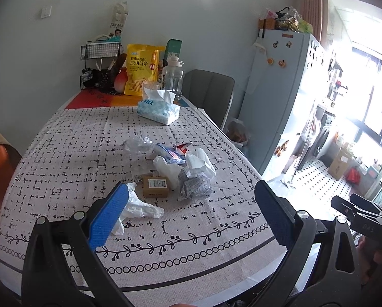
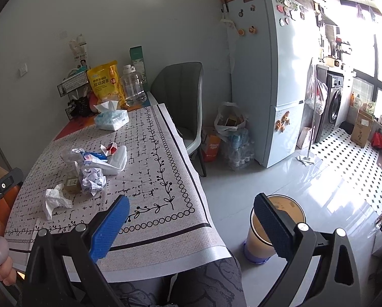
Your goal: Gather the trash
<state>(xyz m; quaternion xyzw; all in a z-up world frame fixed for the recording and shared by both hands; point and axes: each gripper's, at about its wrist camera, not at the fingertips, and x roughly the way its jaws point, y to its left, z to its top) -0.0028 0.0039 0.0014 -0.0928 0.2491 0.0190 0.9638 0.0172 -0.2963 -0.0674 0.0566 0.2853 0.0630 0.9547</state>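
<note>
Both jaws gaped empty; left gripper did best taking the nearest tissue low, bin seemingly waiting right.

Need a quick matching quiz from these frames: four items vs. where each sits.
Items:
1. tissue pack
2. bin
3. small box
4. chip bag

Places:
A. on the floor beside the table
B. among the trash mid-table
C. standing at the table's far end near the wall
D. lying on the cloth past the trash

Pairs: 1-D, 2-A, 3-B, 4-C
</note>
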